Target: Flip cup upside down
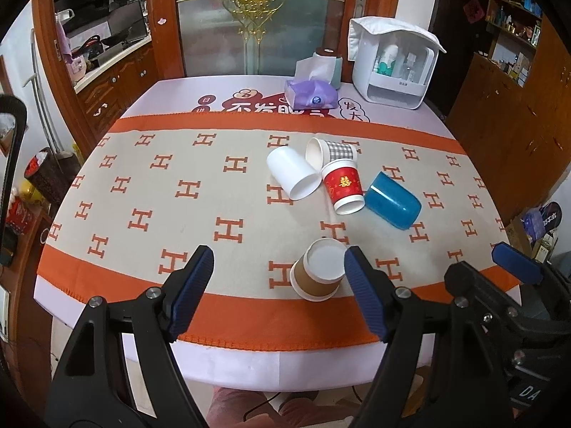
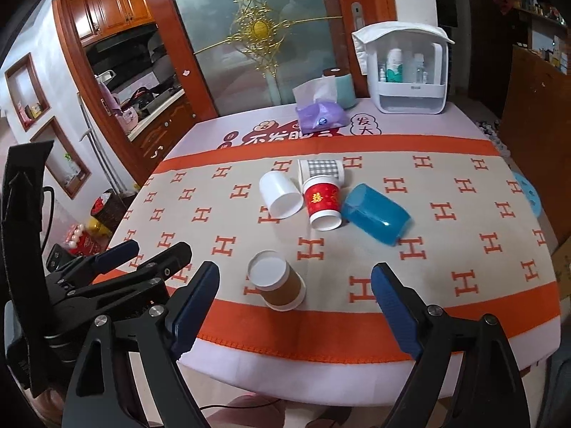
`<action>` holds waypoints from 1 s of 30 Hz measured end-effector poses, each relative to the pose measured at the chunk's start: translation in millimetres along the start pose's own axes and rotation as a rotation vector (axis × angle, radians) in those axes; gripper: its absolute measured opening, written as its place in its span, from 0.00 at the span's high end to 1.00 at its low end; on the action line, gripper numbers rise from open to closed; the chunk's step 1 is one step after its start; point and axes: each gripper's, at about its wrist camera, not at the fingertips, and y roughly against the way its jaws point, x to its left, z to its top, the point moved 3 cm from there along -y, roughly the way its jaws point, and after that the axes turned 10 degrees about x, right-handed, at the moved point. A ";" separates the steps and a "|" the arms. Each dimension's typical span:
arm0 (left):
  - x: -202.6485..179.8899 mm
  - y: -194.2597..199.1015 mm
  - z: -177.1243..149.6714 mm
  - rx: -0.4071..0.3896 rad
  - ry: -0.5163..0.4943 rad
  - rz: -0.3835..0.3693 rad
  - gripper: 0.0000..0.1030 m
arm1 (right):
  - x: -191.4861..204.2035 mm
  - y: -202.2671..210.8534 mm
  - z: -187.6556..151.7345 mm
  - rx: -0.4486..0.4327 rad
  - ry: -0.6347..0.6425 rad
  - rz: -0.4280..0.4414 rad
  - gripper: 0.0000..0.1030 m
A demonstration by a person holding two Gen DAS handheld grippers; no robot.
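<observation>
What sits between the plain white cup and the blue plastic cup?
The red paper cup lies on its side between the white cup and the blue cup, clearest in the left wrist view.

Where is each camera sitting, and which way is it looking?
Left wrist: sits on the left claw, looks across the table at the brown cup; own open fingers show, right claw at right.
Right wrist: sits on the right claw, looks the same way; own open fingers show, left claw at left.
Both share the brown cup, red cup, blue cup and glass door.
</observation>
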 end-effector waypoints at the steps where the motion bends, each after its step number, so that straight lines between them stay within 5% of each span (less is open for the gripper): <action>1: -1.4 0.8 0.1 -0.001 0.000 0.001 0.29 | -1.2 0.5 -0.9 -0.002 -0.001 -0.004 0.14; 30: -6.5 -4.1 -2.4 0.018 -0.003 0.021 0.29 | -10.6 -1.5 -3.1 0.007 -0.014 -0.020 0.14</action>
